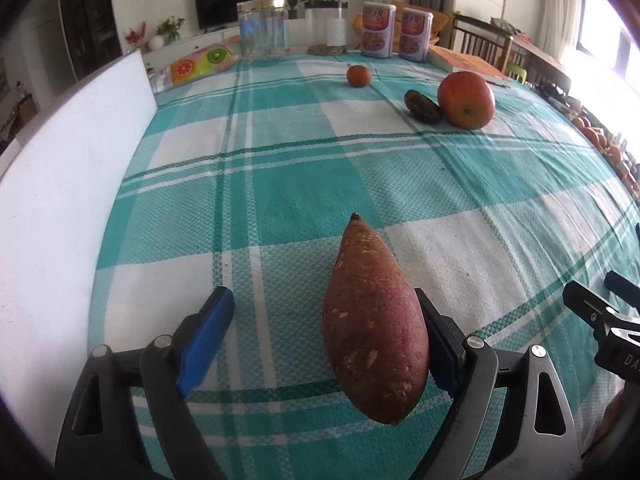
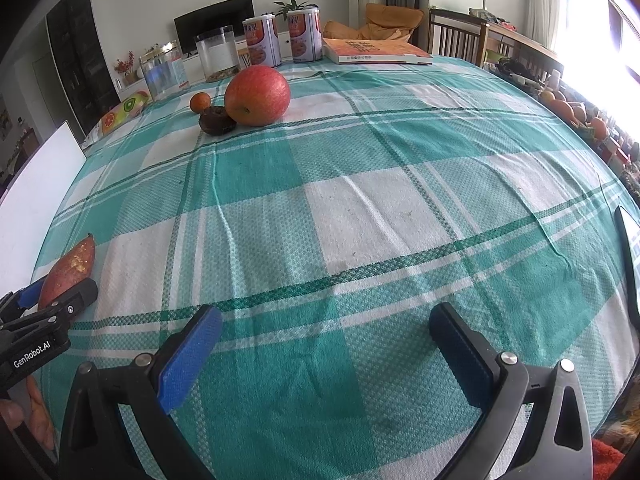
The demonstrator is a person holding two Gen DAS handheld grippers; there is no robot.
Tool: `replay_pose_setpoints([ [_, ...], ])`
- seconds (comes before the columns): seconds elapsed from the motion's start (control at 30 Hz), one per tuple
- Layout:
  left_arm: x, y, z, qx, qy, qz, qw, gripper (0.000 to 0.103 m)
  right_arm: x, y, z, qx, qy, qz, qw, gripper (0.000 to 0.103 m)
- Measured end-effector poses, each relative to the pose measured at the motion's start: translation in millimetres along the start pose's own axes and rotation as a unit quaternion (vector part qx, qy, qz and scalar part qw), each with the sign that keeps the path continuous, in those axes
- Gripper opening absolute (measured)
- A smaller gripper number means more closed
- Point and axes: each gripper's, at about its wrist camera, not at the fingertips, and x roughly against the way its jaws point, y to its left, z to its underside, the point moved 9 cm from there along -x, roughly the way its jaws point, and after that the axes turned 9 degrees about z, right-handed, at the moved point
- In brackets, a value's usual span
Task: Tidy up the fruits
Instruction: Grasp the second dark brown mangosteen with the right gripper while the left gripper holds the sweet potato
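A reddish sweet potato [image 1: 374, 322] lies between the fingers of my left gripper [image 1: 324, 340], tip pointing away. It rests against the right pad; the left pad [image 1: 206, 340] stands well apart from it, so the jaws are open. It also shows in the right wrist view [image 2: 70, 268]. A big red apple [image 1: 466, 99] [image 2: 258, 95], a dark fruit [image 1: 422, 106] [image 2: 216, 120] touching it, and a small orange [image 1: 358, 75] [image 2: 199, 101] lie far across the checked tablecloth [image 2: 360, 184]. My right gripper [image 2: 326, 348] is open and empty over the cloth.
A white board [image 1: 60, 184] runs along the left. At the far edge stand two clear jars [image 1: 262, 28] [image 1: 326, 26], two cans [image 1: 378, 30] [image 1: 416, 34], a book [image 2: 372, 52] and a fruit-print pack [image 1: 200, 62]. Chairs and oranges [image 2: 568, 112] are at the right.
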Motion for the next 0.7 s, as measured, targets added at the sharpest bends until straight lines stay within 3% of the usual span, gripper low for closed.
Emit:
replay_pose_setpoints([
  [0.17, 0, 0, 0, -0.001, 0.001, -0.001, 1.0, 0.09, 0, 3, -1, 0.004, 0.0, -0.004, 1.0, 0.103],
  [0.27, 0, 0, 0, -0.001, 0.001, -0.002, 1.0, 0.091, 2, 16, -9, 0.025, 0.008, -0.045, 0.999, 0.102],
  [0.43, -1, 0, 0, 0.0, 0.001, -0.002, 1.0, 0.092, 41, 67, -94, 0.135, -0.064, -0.087, 0.985, 0.099],
  [0.53, -1, 0, 0, 0.0, 0.001, -0.002, 1.0, 0.092, 37, 115, -145, 0.266, -0.058, -0.077, 0.959, 0.099],
  [0.63, -1, 0, 0, 0.0, 0.001, -0.002, 1.0, 0.092, 11, 149, -170, 0.389, -0.043, -0.035, 0.919, 0.098],
  [0.7, -1, 0, 0, 0.0, 0.001, -0.002, 1.0, 0.092, -13, 166, -169, 0.453, -0.01, -0.025, 0.891, 0.082],
])
